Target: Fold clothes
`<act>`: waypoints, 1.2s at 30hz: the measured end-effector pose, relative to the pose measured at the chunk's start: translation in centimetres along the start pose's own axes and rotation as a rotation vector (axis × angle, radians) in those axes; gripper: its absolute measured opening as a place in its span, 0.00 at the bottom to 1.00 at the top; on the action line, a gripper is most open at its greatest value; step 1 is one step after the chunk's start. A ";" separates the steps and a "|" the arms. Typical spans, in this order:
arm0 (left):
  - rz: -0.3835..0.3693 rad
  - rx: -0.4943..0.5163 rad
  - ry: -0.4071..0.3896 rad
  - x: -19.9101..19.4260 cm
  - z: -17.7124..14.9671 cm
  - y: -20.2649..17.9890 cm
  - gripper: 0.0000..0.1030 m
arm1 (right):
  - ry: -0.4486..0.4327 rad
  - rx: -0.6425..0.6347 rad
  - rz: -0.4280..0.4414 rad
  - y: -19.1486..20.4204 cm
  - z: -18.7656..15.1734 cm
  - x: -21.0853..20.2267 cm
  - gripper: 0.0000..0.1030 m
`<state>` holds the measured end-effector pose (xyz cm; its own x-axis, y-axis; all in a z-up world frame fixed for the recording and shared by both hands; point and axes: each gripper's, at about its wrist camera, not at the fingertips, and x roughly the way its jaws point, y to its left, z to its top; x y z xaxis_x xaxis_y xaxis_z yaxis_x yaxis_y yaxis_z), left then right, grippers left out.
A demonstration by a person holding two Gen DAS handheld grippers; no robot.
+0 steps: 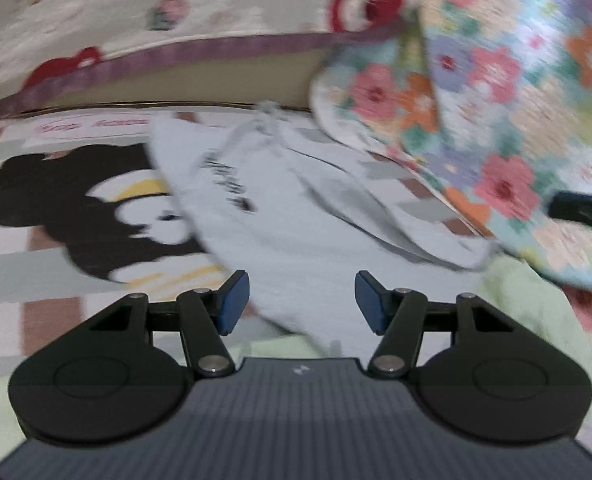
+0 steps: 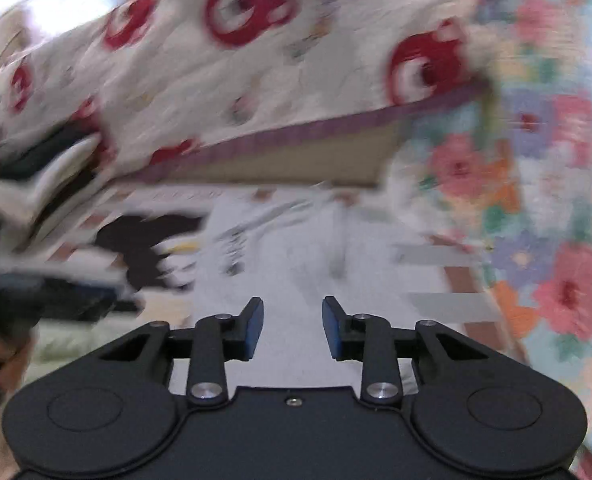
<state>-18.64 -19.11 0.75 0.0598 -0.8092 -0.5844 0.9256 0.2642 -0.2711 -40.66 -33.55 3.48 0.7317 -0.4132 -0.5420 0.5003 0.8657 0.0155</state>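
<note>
At the far left of the left wrist view, a checked bed sheet (image 1: 24, 248) printed with a big black cartoon figure (image 1: 76, 208) covers the bed. Just right of the figure lies the garment to be folded, a white garment (image 1: 280, 216) with dark lettering and a drawstring at its far end, spread loosely across the sheet and running back toward the camera. The left gripper (image 1: 302, 300) hangs over its near edge with fingers apart and nothing between the pads; the cloth lies beneath them, not pinched. Under that edge a pale green cloth (image 1: 516, 292) shows. Farther right, a flowered quilt (image 1: 496, 100) is heaped against the bed, and behind everything runs a cream cushion with red prints (image 1: 176, 12), edged in purple.

In the right wrist view, which is heavily blurred, the left gripper shows as a dark shape at the left edge. The white garment (image 2: 296, 248) fills the middle, and the right gripper (image 2: 293, 328) sits above it with fingers parted and empty. The flowered quilt (image 2: 536, 200) rises along the right side.

The main risk is a poor grab. The garment is wrinkled and overlaps the green cloth, so fingers closing low could catch both layers, or the sheet beneath, and drag them along. Pinching a bunched spot rather than a true corner or hem would likely give a crooked fold. The quilt's overhang sits close to the garment's right side and could snag a gripper reaching there.
</note>
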 end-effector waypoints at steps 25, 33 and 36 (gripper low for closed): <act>0.004 0.288 0.269 7.1 -2.9 -9.2 0.60 | 0.221 -0.539 0.161 -10.6 -3.2 11.9 0.42; -0.016 0.330 0.194 6.7 -3.1 -10.0 0.62 | 0.208 0.283 0.297 -18.2 -1.4 11.9 0.04; 0.037 0.322 0.194 7.5 -3.4 -9.3 0.62 | 0.215 0.529 0.337 -20.0 -3.3 11.9 0.04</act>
<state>-28.06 -25.86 -3.78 0.0524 -0.6797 -0.7316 0.9960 0.0882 -0.0106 -43.49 -54.89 -6.04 0.8065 -0.0311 -0.5905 0.4604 0.6596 0.5941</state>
